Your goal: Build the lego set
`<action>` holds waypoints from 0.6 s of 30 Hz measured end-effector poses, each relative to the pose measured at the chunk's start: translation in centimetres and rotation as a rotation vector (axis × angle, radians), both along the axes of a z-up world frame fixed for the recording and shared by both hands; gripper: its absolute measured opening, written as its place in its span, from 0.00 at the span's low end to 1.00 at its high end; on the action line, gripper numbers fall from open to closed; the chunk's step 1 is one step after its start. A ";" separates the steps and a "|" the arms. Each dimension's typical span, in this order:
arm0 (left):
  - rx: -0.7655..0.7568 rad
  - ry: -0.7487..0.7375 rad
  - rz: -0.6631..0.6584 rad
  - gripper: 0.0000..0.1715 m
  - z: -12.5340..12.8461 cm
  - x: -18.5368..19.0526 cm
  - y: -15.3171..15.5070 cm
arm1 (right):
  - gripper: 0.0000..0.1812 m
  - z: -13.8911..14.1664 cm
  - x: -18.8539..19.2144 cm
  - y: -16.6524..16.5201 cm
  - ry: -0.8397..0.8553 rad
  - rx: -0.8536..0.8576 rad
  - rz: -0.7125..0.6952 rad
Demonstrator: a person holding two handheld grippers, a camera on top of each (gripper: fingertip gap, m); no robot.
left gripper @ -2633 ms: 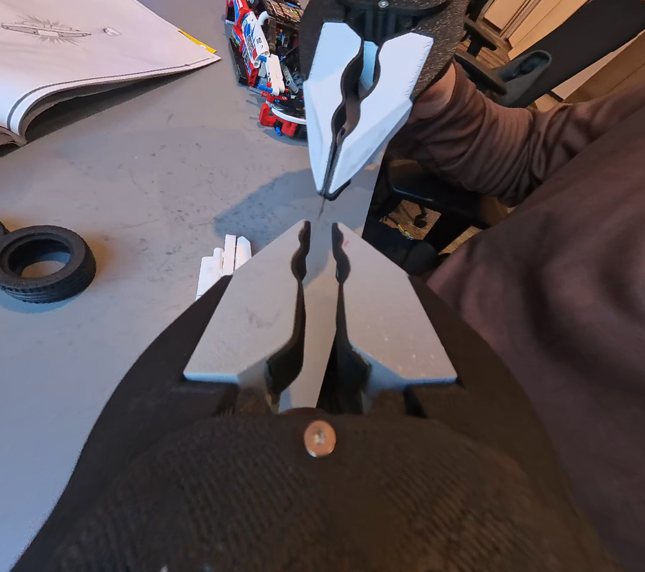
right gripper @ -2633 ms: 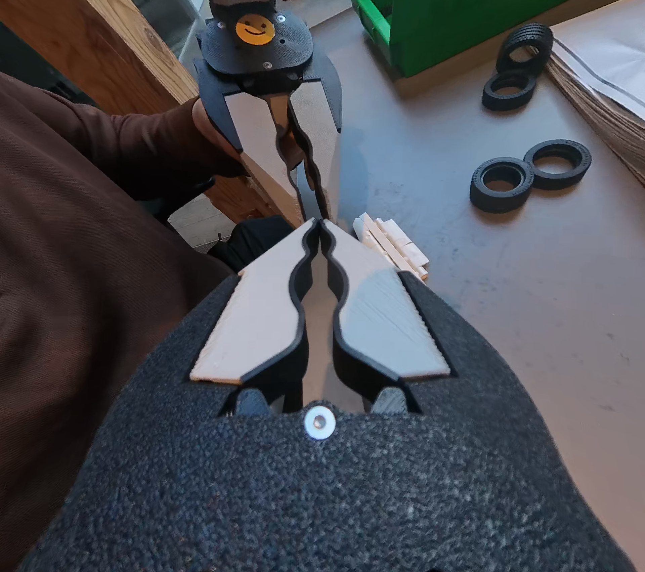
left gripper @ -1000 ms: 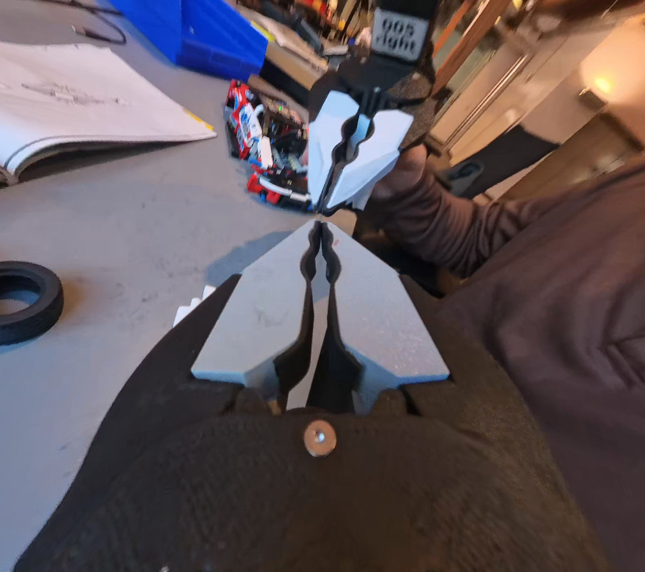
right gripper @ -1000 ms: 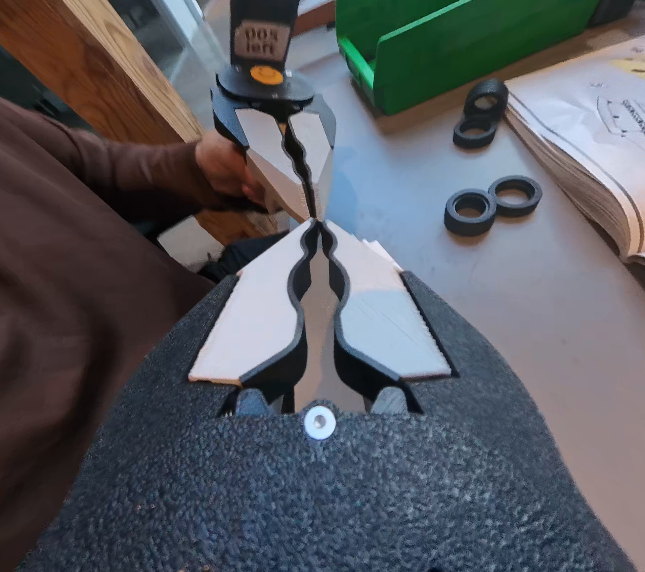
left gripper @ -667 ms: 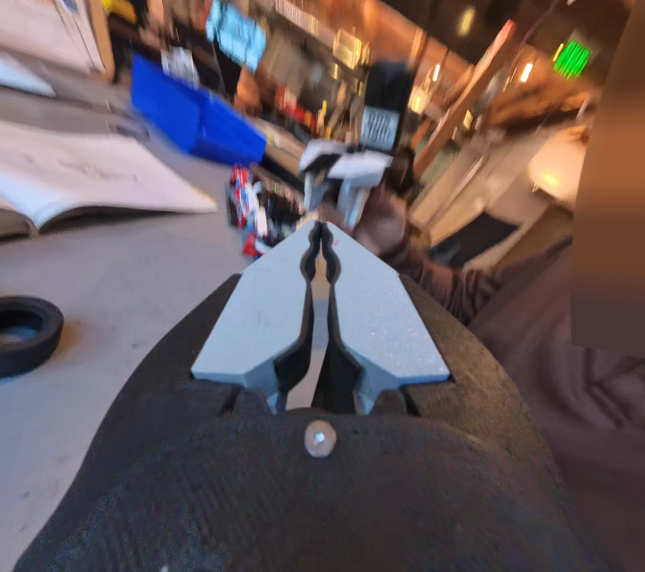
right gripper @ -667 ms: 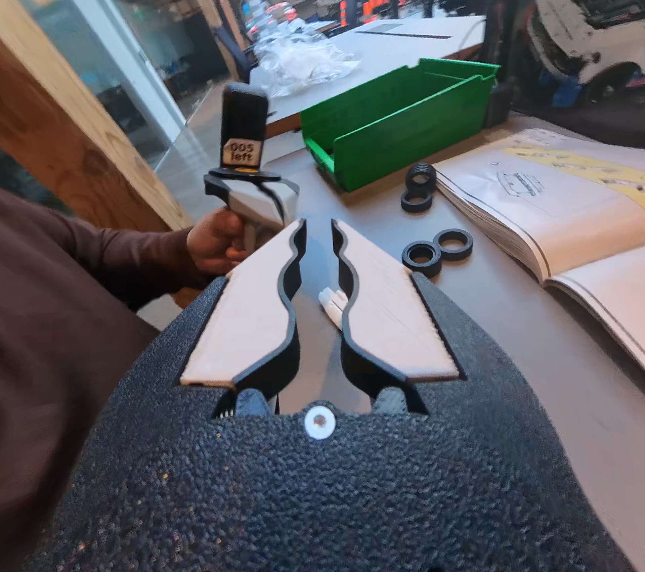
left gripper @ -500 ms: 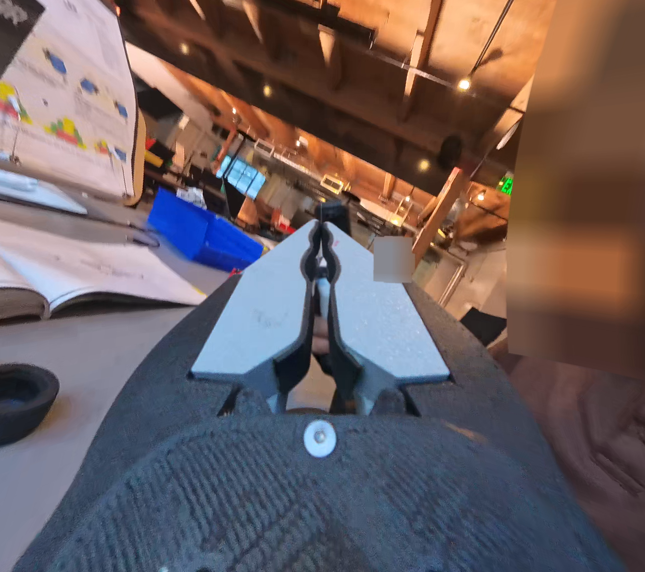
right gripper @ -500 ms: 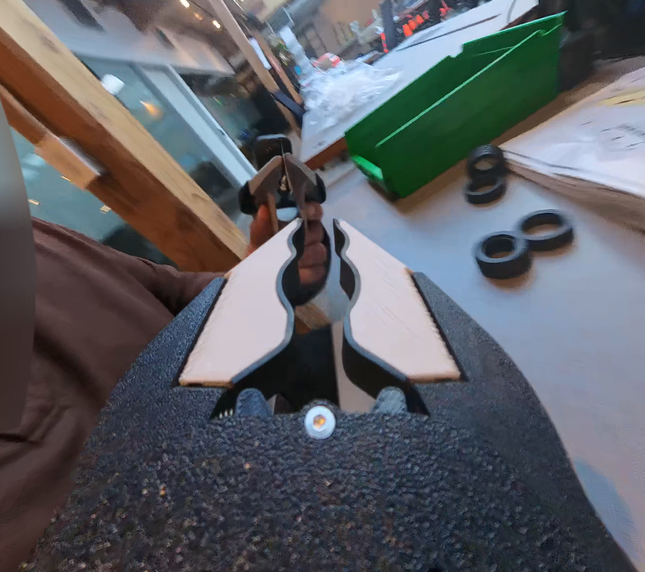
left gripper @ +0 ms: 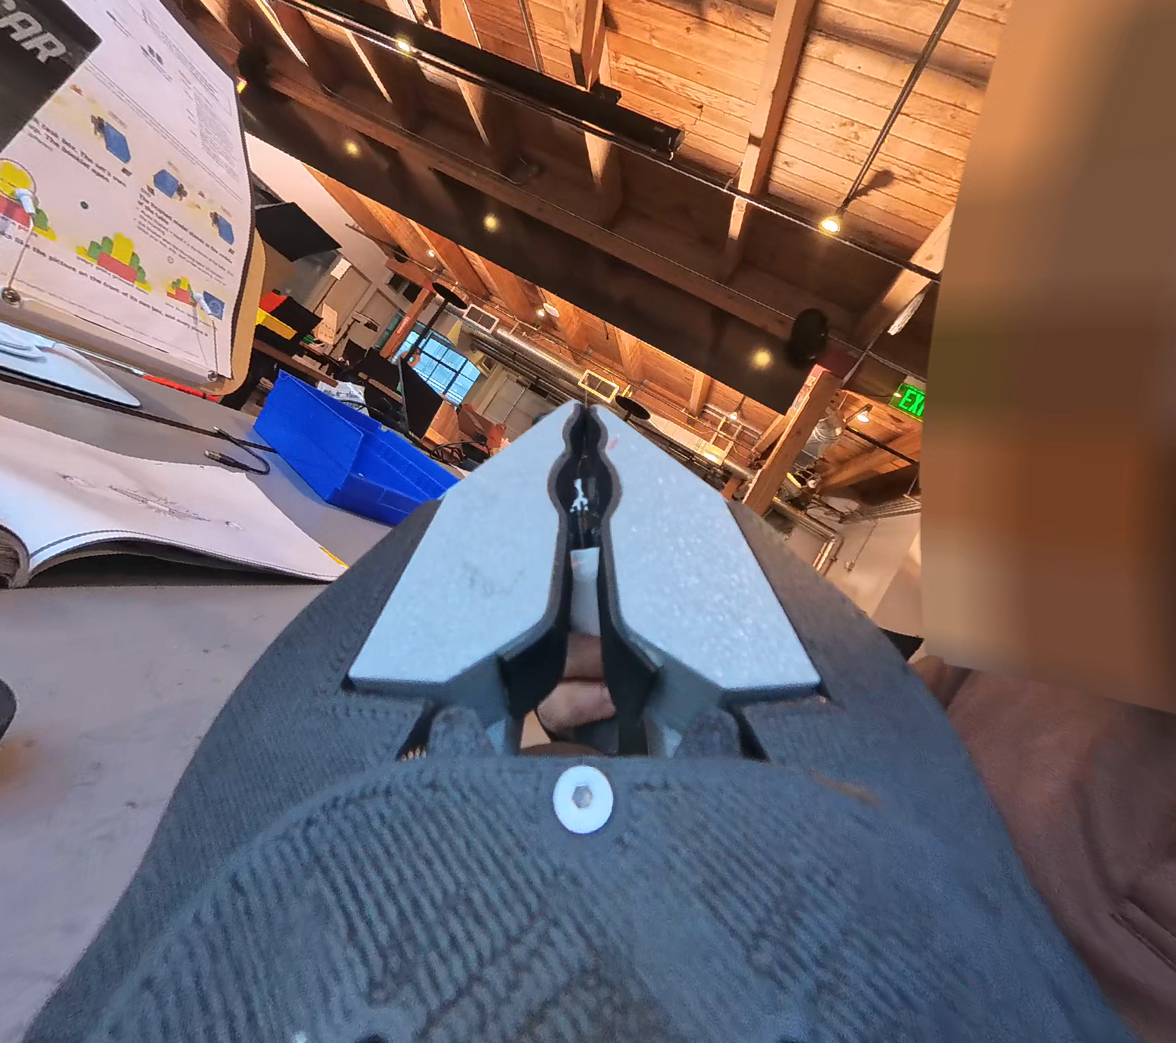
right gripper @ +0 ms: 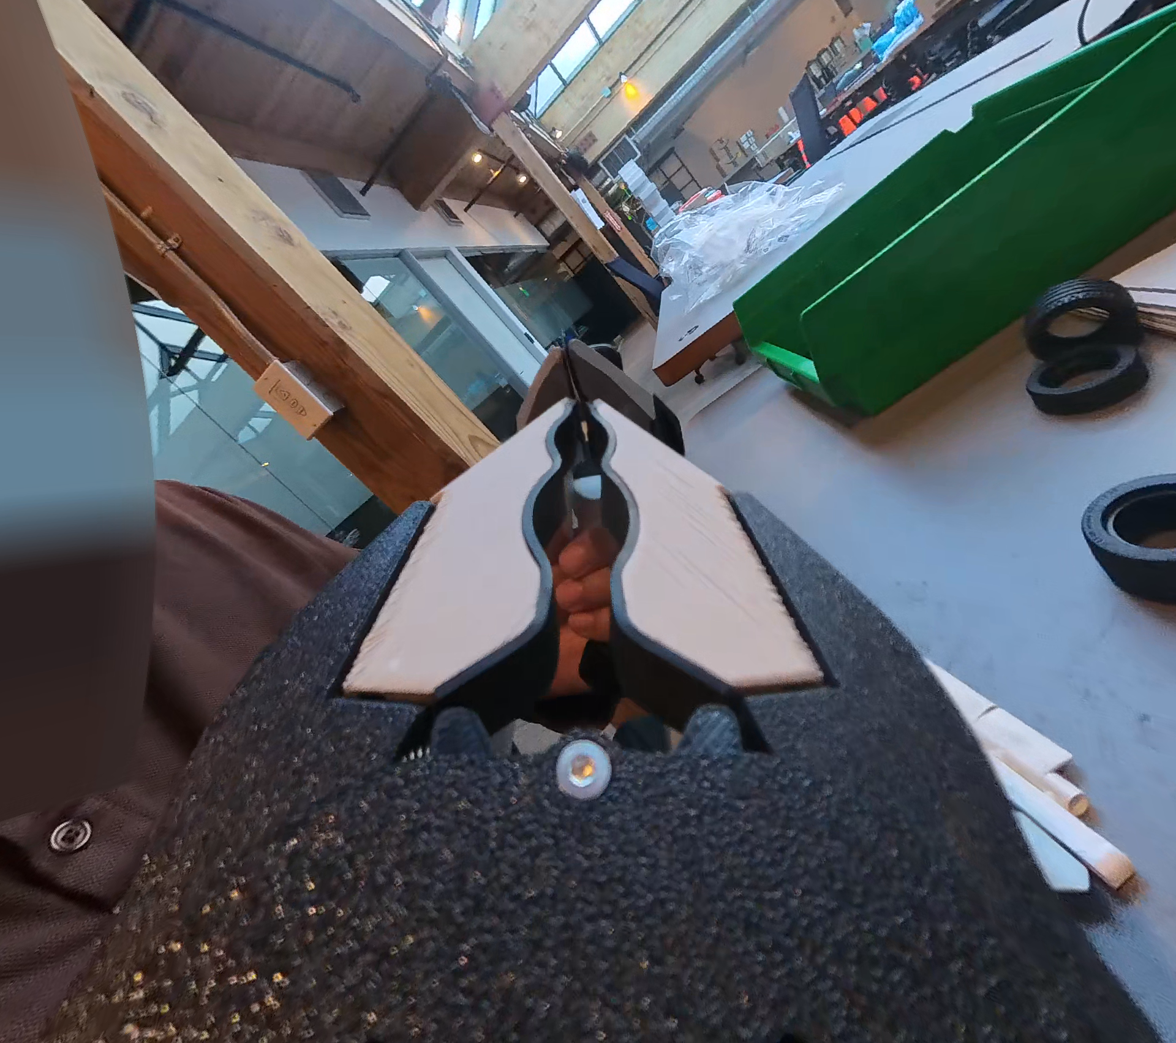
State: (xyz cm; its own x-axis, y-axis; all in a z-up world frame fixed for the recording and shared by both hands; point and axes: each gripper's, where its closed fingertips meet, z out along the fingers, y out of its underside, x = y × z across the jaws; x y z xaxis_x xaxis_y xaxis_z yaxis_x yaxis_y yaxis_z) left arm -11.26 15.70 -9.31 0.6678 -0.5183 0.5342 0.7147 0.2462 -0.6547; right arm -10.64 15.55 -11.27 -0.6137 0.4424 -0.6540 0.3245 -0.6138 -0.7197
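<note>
Both grippers are tilted up off the grey table (right gripper: 891, 503) and meet tip to tip. My left gripper (left gripper: 582, 408) is shut. My right gripper (right gripper: 578, 408) is shut too. A thin dark sliver (right gripper: 571, 376) runs through the meeting tips; it is too fine to identify. The left gripper's dark body (right gripper: 611, 376) shows just behind the right tips. Through the left jaws' gap I see a white part of the right gripper (left gripper: 585, 586) and a hand (left gripper: 573, 688). White Lego pieces (right gripper: 1043, 790) lie on the table beside the right gripper.
Several black tyres (right gripper: 1082, 319) (right gripper: 1139, 535) and a green bin (right gripper: 954, 281) stand on the right side. An open instruction booklet (left gripper: 159, 516), a blue bin (left gripper: 343, 459), a cable (left gripper: 242, 456) and a poster board (left gripper: 127, 185) lie beyond the left gripper. A brown-sleeved person (right gripper: 223, 567) is close. My left and right fingertips are right by each other.
Both grippers have swung up from the table towards the ceiling. The left gripper closed at the right one's tips. The right gripper opened briefly and is shut again now.
</note>
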 end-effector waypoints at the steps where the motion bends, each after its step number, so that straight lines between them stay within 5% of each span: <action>1: 0.000 -0.003 -0.001 0.00 0.0 0.0 0.0 | 0.02 -0.1 -0.1 0.0 -0.006 -0.003 0.000; 7: -0.039 -0.014 0.016 0.00 -0.6 -0.4 0.2 | 0.00 0.0 0.1 -0.1 0.012 0.004 -0.004; 12: -0.078 -0.103 -0.153 0.00 -1.0 -0.2 0.5 | 0.00 0.2 0.5 0.3 0.038 0.081 -0.046; 15: -0.045 -0.141 -0.037 0.00 -1.0 -3.2 -0.6 | 0.00 1.2 1.2 1.2 0.075 0.076 -0.055; 18: -0.090 0.028 -0.117 0.00 -1.9 -2.9 -2.0 | 0.00 0.7 1.6 1.3 0.022 0.105 0.014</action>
State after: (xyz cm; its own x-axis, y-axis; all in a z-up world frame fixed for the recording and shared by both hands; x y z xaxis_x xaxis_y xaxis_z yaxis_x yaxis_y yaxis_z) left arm -14.13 13.73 -11.20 0.6210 -0.5440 0.5643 0.7163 0.1013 -0.6904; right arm -9.07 16.86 -10.56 -0.6341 0.4992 -0.5905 0.3160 -0.5297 -0.7871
